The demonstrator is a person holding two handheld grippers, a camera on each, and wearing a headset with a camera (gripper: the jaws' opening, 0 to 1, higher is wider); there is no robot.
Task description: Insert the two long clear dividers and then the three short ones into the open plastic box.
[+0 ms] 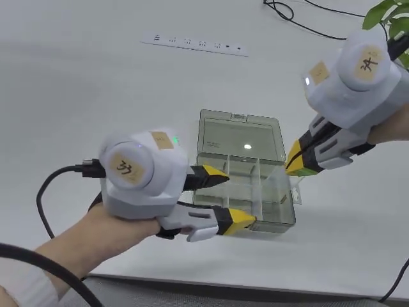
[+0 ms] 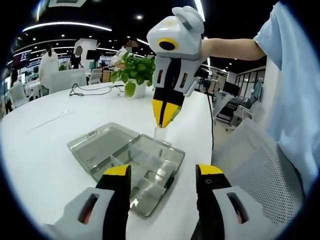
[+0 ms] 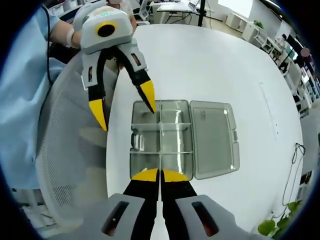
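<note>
A round tan sticker on the rear cap of the left gripper, at the lower left of the head view, carries the handwritten number "33". A like sticker on the rear cap of the right gripper, at the upper right of that view, reads "34". A smaller tan label on the left gripper's housing and another on the right gripper's housing are too blurred to read.
</note>
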